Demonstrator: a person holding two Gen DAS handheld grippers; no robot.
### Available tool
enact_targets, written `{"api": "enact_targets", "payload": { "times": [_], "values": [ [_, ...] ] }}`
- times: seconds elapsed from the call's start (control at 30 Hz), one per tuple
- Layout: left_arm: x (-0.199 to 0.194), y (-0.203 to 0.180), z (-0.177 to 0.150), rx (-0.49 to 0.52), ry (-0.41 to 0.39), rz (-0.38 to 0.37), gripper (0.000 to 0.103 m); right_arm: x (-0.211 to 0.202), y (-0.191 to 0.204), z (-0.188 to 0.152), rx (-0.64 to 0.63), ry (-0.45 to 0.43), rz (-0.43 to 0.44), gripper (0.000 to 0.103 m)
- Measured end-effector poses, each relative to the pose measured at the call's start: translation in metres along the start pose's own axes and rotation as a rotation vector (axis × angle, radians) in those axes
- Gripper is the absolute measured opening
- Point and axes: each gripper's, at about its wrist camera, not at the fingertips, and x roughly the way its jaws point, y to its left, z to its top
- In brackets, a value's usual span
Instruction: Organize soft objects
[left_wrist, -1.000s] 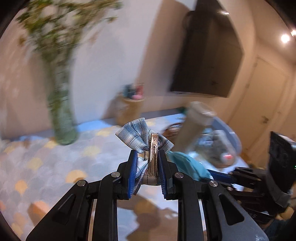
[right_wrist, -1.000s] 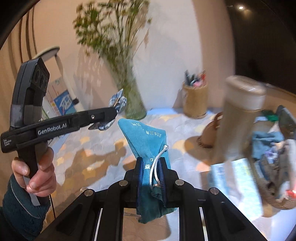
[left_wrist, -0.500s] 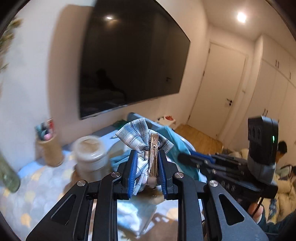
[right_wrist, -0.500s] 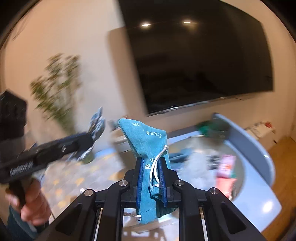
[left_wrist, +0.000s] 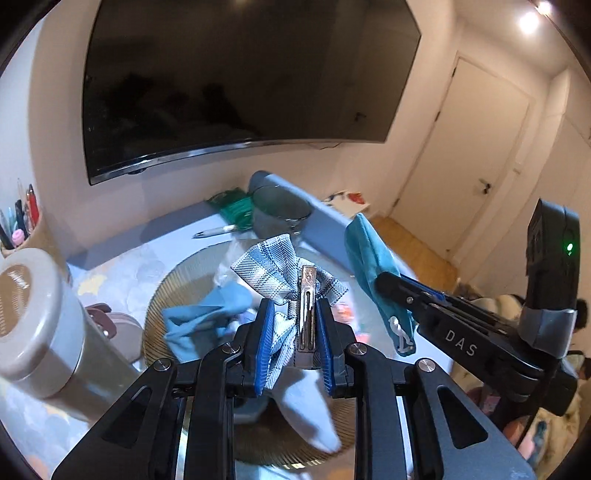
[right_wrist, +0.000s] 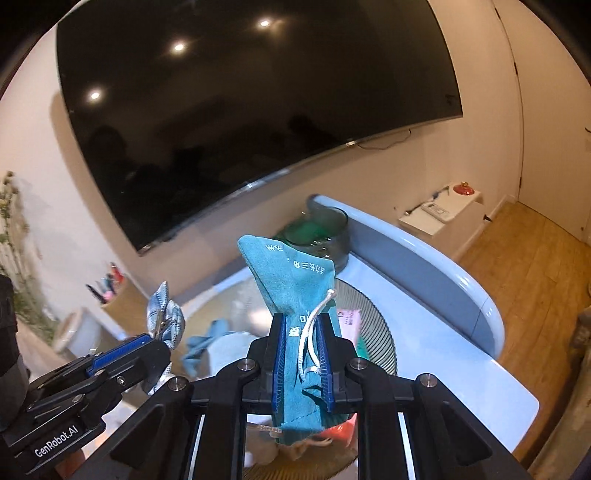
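Observation:
My left gripper (left_wrist: 294, 341) is shut on a blue plaid bow hair clip (left_wrist: 280, 273) with a metal clasp; it also shows in the right wrist view (right_wrist: 164, 319). My right gripper (right_wrist: 302, 363) is shut on a teal drawstring pouch (right_wrist: 295, 280) with white print and a white cord; the pouch also shows in the left wrist view (left_wrist: 373, 266). Both grippers hang over a round woven basket (left_wrist: 184, 275) that holds a blue cloth (left_wrist: 207, 314), a pale sock (left_wrist: 310, 410) and other soft items.
A beige lidded tumbler (left_wrist: 40, 328) stands left of the basket. A pen holder (left_wrist: 22, 229), a dark glass bowl (left_wrist: 280, 214), a green packet (left_wrist: 232, 208) and a pen (left_wrist: 216, 232) sit by the wall under a large TV (left_wrist: 236, 85). The table's raised blue rim (right_wrist: 424, 258) curves right.
Both grippers swung right, away from the vase, and tilted down over the basket. They still hold the bow clip and the pouch.

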Motion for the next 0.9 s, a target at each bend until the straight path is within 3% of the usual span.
{"api": "enact_targets", "payload": {
  "times": [0.13, 0.2, 0.27, 0.3, 0.33, 0.43, 0.67, 0.9],
  "values": [
    [0.020, 0.004, -0.008, -0.002, 0.074, 0.011, 0.041, 0.029, 0.001, -0.002, -0.012, 0.073, 0.038, 0.019],
    [0.023, 0.005, -0.013, 0.001, 0.101, -0.005, 0.059, 0.040, -0.003, -0.004, 0.012, 0.123, 0.052, 0.029],
    [0.020, 0.006, -0.017, 0.000, 0.096, -0.011, 0.077, 0.042, -0.008, -0.008, 0.041, 0.133, 0.081, 0.052],
    [0.016, 0.007, -0.019, -0.006, 0.090, -0.023, 0.082, 0.039, -0.011, -0.010, 0.057, 0.124, 0.089, 0.058],
    [0.011, 0.008, -0.021, -0.011, 0.086, -0.043, 0.082, 0.034, -0.016, -0.011, 0.075, 0.112, 0.106, 0.063],
    [-0.004, 0.007, -0.026, -0.016, 0.088, -0.098, 0.082, 0.024, -0.023, -0.013, 0.103, 0.101, 0.145, 0.063],
    [-0.055, -0.009, -0.045, 0.092, 0.023, -0.046, 0.082, -0.010, -0.017, -0.021, 0.095, 0.059, 0.150, 0.066],
    [-0.125, 0.005, -0.069, 0.139, -0.050, 0.026, 0.082, -0.047, 0.035, -0.034, -0.005, 0.033, 0.199, 0.067]
  ]
}}
